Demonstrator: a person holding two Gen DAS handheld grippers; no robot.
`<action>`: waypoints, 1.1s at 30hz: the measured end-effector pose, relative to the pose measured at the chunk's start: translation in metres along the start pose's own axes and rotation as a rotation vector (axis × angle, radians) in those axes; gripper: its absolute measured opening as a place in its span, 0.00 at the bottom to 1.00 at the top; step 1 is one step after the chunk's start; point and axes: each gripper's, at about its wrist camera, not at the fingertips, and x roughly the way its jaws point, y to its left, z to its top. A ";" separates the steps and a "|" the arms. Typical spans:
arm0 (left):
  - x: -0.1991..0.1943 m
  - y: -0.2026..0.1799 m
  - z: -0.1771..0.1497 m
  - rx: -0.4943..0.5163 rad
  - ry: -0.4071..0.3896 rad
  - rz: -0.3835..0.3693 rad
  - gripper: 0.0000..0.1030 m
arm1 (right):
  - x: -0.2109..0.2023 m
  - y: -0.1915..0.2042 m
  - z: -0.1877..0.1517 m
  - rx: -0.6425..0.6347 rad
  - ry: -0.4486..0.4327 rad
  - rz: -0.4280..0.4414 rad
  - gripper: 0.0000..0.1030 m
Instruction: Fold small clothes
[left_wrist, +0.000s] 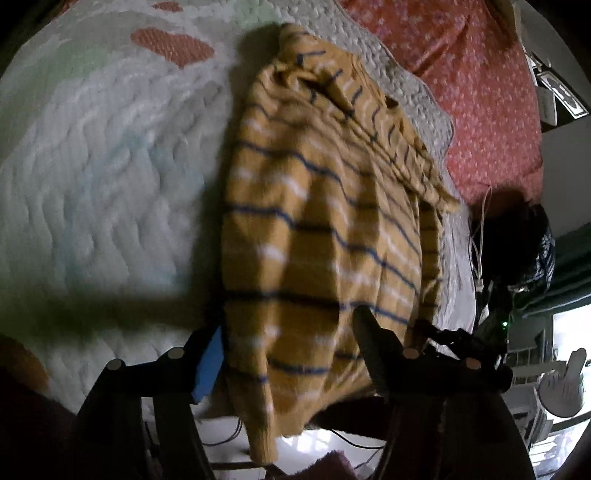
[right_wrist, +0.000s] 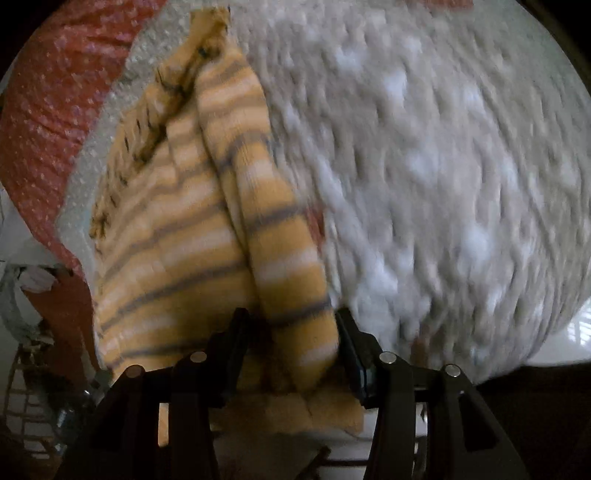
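Pointing steeply down, both hand-held grippers stand open around the striped garment

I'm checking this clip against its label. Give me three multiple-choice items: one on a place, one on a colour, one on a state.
1. Where does the striped garment lie?
A. on the white quilted cover
B. on a wooden chair
C. in a basket

2. What is its main colour?
A. green
B. mustard yellow with dark blue and white stripes
C. plain black

3. How do the left gripper fingers stand?
A. clamped on a cup
B. spread apart, with cloth between them
C. out of view

Key: 1 A, quilted cover shows around the cloth; 2 B, stripes show in both views; 3 B, the fingers stand apart on either side of the near hem.
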 end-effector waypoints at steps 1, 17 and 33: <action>0.001 -0.001 -0.004 0.006 0.002 0.002 0.68 | 0.002 0.001 -0.004 -0.006 0.007 -0.005 0.50; 0.023 -0.032 -0.031 0.150 0.161 0.172 0.10 | -0.002 0.004 -0.031 -0.036 0.081 0.009 0.15; -0.054 -0.052 -0.026 0.134 0.109 0.083 0.09 | -0.091 0.025 -0.056 -0.067 0.102 0.259 0.11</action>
